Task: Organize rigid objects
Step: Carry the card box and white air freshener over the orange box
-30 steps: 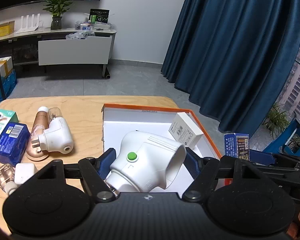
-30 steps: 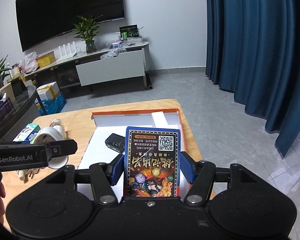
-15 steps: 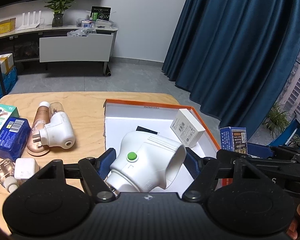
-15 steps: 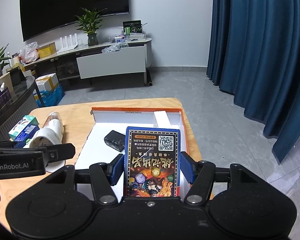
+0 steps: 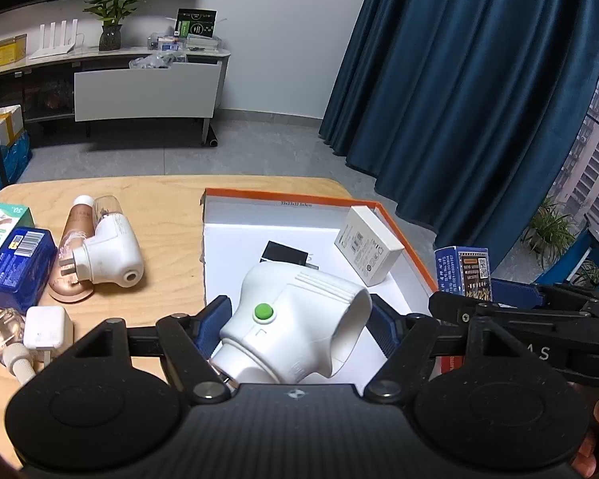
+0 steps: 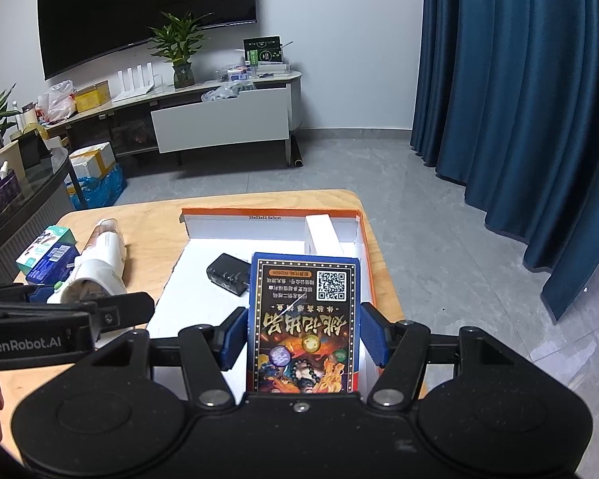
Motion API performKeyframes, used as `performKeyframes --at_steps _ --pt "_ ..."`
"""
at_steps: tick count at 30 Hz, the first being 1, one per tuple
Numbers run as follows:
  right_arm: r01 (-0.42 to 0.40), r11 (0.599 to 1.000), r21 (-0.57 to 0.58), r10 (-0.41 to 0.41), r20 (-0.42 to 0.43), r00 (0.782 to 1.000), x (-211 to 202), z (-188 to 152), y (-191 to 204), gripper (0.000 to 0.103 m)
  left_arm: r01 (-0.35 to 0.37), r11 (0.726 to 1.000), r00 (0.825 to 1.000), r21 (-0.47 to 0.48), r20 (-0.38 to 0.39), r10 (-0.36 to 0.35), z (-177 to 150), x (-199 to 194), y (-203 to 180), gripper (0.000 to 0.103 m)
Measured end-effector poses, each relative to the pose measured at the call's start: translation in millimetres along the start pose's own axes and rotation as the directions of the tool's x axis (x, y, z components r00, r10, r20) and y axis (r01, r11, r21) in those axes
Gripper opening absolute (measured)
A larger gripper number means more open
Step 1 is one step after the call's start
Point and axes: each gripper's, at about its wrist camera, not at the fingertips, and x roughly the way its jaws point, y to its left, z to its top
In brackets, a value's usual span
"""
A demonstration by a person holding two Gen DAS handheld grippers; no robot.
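Left wrist view is showing the desk (image 5: pixel 163 203) carrying an orange-rimmed tray (image 5: pixel 407 239), white inside, which is already holding a white box (image 5: pixel 367 245) leaning at its right wall and a black adapter (image 5: pixel 285 253) lying flat. On the bare wood to the left, a blue box (image 5: pixel 18 267), a second white plug (image 5: pixel 108 255), a bottle (image 5: pixel 74 239) and a small charger (image 5: pixel 46 327) are waiting their turn, so I'd judge the sorting as partway through.

The left hand-held gripper (image 5: pixel 299 329) is clamping a white plug (image 5: pixel 295 327) with a green button and holding it above the tray's near end. The right hand-held gripper (image 6: pixel 303 337) is gripping a card box (image 6: pixel 303 319) by its long edges, upright, over the tray's right side.

Both are hanging in the carrying step, I think. The next move seems to call for lowering each item into open tray floor, the card box clear of the adapter just beside it, then parting the jaws.
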Motion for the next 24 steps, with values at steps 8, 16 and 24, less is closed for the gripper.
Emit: performKeyframes --at_steps 8,16,24 --pt "-0.003 1.000 0.013 0.003 -0.002 1.000 -2.4 -3.8 -1.8 0.072 0.006 1.000 1.000 0.004 -0.005 -0.006 -0.8 1.7 -2.1 0.074" --pt "-0.004 1.000 0.014 0.004 -0.004 1.000 -2.7 -4.3 -2.3 0.072 0.008 1.000 1.000 0.005 -0.007 -0.008 -1.7 3.4 -1.8 0.074" --pt "-0.004 1.000 0.011 0.004 -0.004 1.000 -1.0 -5.1 -1.1 0.072 0.007 1.000 1.000 0.007 -0.011 -0.007 -2.7 4.9 -1.3 0.074"
